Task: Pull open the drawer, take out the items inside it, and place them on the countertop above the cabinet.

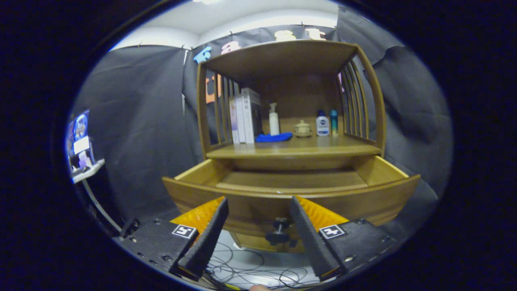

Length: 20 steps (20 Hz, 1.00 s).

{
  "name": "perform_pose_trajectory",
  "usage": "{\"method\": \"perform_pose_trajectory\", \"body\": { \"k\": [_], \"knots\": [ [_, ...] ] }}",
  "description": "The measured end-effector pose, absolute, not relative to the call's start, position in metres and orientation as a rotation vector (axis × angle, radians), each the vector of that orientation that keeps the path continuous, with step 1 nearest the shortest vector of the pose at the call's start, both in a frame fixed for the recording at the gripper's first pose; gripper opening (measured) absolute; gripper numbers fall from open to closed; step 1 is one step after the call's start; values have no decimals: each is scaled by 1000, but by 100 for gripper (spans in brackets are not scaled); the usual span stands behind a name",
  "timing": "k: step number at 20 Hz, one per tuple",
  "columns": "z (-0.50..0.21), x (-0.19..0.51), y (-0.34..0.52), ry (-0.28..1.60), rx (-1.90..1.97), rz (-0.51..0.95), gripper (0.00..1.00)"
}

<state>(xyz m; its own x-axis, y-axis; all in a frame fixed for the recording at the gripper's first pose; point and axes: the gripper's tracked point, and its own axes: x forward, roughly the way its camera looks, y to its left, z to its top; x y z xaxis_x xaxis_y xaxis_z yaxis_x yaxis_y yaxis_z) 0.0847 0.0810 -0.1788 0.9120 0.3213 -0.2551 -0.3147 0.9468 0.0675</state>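
With fingers [258,234] spread, knob [279,232] between, drawer [291,190] open

A staged recording booth, not a real home: black cloth [133,121] hangs as walls around a lone wooden cabinet [291,161]. Loose cables [250,266] trail on the pale floor near it, and a lit screen [80,139] on a stand sits at far left.

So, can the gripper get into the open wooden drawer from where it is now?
Probably yes: the gripper is open, level with the drawer's black knob, and the wooden drawer stands pulled out with nothing above it.
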Motion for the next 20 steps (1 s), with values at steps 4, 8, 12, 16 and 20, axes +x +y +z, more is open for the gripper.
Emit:
{"method": "perform_pose_trajectory", "body": {
  "k": [4, 8, 12, 16, 20],
  "knots": [
    [-150, 106, 78, 271, 53, 343, 99],
    [-154, 136, 71, 402, 5, 308, 99],
    [-164, 168, 80, 584, 6, 311, 99],
    [-186, 190, 85, 791, -5, 267, 99],
    [-211, 207, 83, 969, 19, 214, 99]
  ]
}}
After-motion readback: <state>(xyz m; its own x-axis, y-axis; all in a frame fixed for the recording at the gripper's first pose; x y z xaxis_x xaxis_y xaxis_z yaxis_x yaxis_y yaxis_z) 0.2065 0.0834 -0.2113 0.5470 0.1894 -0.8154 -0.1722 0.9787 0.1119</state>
